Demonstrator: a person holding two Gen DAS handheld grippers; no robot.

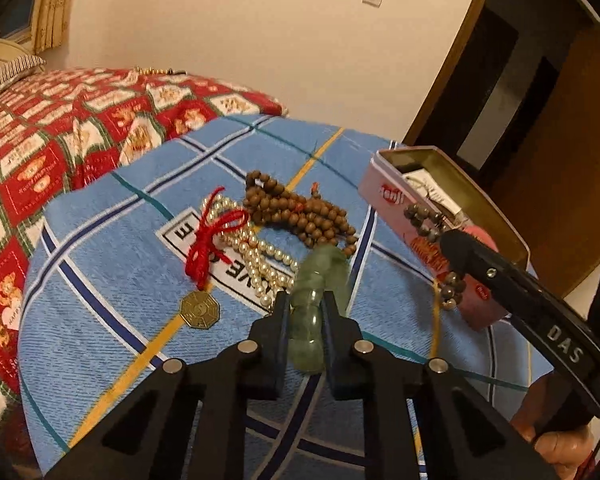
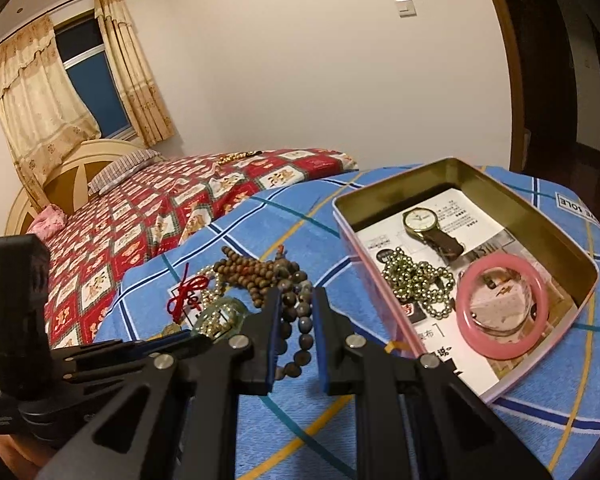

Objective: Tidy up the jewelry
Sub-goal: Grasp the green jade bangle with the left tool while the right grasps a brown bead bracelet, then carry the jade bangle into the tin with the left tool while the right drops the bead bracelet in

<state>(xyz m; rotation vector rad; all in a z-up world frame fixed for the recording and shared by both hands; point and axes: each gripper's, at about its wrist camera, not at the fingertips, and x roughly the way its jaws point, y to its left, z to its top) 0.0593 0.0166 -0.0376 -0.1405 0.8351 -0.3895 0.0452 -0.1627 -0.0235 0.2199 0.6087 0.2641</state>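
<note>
My left gripper (image 1: 304, 300) is shut on a pale green jade bangle (image 1: 318, 280) and holds it above the blue checked cloth (image 1: 120, 280). My right gripper (image 2: 296, 292) is shut on a dark bead bracelet (image 2: 300, 320) that hangs from it beside the open pink tin (image 2: 380, 280); it shows in the left view too (image 1: 432, 224). On the cloth lie a pearl necklace (image 1: 252, 248), brown wooden beads (image 1: 300, 208) and a brass octagon charm (image 1: 200, 311) on a red cord. The tin holds a watch (image 2: 420, 220), a gold bead chain (image 2: 416, 280) and a pink bangle (image 2: 502, 304).
The cloth lies on a bed with a red patterned cover (image 2: 160, 208). A headboard (image 2: 60, 176) and curtained window (image 2: 88, 76) stand at the far left. A dark wooden door frame (image 2: 540, 60) is on the right. Another small chain (image 2: 236, 157) lies far back on the bed.
</note>
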